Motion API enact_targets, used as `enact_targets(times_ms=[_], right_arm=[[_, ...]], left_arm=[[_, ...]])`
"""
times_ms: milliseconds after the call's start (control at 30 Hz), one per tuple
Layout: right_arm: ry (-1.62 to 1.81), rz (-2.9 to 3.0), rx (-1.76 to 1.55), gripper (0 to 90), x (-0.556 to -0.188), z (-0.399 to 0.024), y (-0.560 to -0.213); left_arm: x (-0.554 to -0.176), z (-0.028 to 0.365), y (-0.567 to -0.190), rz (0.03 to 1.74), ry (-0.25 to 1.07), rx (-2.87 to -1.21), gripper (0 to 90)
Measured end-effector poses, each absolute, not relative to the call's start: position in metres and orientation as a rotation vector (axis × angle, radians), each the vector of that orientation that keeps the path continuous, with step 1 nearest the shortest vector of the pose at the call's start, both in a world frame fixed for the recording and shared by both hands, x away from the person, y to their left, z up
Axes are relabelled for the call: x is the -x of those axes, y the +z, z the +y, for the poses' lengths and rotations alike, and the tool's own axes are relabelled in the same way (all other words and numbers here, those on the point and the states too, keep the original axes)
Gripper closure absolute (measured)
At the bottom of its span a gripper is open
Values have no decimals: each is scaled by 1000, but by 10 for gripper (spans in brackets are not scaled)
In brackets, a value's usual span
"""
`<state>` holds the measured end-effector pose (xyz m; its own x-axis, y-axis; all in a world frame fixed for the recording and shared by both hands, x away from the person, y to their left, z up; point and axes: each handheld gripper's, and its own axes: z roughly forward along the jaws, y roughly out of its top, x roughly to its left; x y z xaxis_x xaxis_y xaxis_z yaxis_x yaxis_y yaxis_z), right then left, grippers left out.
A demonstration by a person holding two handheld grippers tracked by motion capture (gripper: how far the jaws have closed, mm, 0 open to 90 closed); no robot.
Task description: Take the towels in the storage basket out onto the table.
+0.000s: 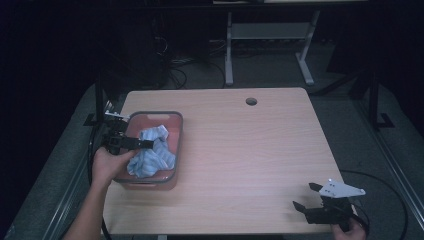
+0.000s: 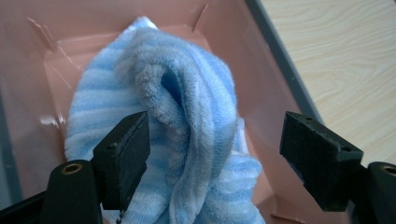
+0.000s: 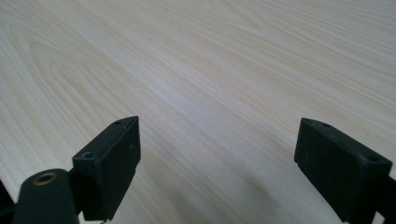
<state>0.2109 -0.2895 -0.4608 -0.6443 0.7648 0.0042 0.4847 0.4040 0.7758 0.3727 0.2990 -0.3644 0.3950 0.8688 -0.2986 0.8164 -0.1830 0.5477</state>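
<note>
Centrally: towel, blue-and-white striped, crumpled in pink bin with grey rim, at left side of table. Left gripper reaching over bin's near-left rim, jaws spread wide either side of a raised towel fold, not clamped. Right gripper near table's near-right corner, well apart from bin, jaws wide, nothing between but bare wood.
</note>
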Motion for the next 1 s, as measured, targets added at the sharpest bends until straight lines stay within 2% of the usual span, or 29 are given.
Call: enact_targets(times_ms=[300,567,633,733,933,1000], right_arm=[[1105,2315,-1070,139,-210,-289,-460],[1106,2316,-1063,139,-210,-289,-460],[1107,2317,-1066,139,-210,-289,-460],[1105,2318,-1064,139,-210,-288,-460],[1107,2320,-1068,139,-210,-287,-461],[1105,2321,-1067,139,-210,-287,-461]], left_arm=[[-379,289,-379,1479,94,-2066,270],[-383,283,-393,1524,81,-2121,341],[-383,282,-395,1525,78,-2136,430],[-383,280,-396,1532,80,-2150,471],[-384,279,-398,1534,82,-2190,649],[-384,278,-397,1535,88,-2187,665]])
